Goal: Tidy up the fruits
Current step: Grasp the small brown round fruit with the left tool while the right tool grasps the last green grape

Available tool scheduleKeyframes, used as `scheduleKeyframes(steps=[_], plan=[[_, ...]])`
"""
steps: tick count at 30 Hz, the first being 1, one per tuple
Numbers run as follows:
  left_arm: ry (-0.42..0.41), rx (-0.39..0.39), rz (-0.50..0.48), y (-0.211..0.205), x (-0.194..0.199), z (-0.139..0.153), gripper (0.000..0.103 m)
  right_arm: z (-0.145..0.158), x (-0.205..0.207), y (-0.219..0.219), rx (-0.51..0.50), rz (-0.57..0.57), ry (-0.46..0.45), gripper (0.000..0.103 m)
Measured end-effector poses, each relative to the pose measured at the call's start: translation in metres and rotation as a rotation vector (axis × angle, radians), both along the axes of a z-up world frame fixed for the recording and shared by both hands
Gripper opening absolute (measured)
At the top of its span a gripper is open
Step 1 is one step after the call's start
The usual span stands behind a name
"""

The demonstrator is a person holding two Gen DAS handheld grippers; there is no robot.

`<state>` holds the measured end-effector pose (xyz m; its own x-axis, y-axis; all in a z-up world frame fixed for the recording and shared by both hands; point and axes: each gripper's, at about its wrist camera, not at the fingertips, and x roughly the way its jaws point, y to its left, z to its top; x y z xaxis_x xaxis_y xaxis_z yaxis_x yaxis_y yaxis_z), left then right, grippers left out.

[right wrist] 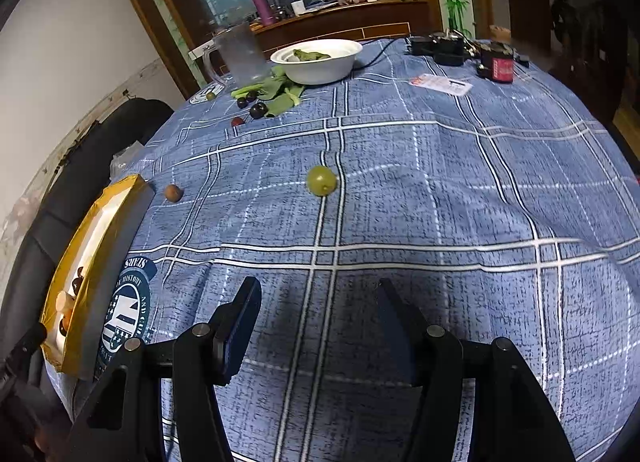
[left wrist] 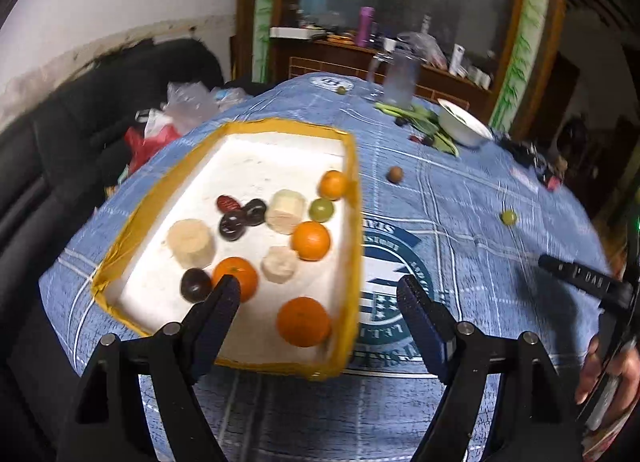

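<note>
Both tools are spread and holding nothing. Right tool (right wrist: 316,322) faces the loose green grape (right wrist: 321,180) out on the surface, well apart from the tray (left wrist: 352,165). Probably soft and slick, so pinch gently across its middle.

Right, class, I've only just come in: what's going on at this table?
Someone with two handheld grippers is sorting fruit into a yellow-rimmed tray. It already holds oranges, banana pieces, dark fruits and a green grape. The left gripper hovers open at the tray's near end. The right gripper, also open and empty, faces a loose green grape on the blue cloth.
</note>
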<state>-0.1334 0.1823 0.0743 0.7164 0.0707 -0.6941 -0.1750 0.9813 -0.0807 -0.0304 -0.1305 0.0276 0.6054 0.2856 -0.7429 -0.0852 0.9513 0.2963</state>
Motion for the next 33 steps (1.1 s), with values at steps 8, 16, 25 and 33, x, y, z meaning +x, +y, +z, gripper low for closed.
scheduleKeyframes(steps=[8, 16, 25, 33], plan=[[0.044, 0.080, -0.061, -0.034, 0.008, -0.006, 0.080, -0.007, -0.002, -0.008, 0.038, -0.004, -0.008, 0.066], [0.098, 0.110, -0.107, -0.057, 0.018, -0.018, 0.080, -0.017, 0.000, -0.019, 0.076, -0.019, 0.007, 0.067], [0.104, 0.133, -0.123, -0.069, 0.024, -0.021, 0.083, -0.017, 0.000, -0.018, 0.079, -0.007, -0.003, 0.071], [0.098, 0.144, -0.119, -0.072, 0.028, -0.022, 0.084, -0.017, 0.000, -0.016, 0.069, 0.005, -0.007, 0.074]])
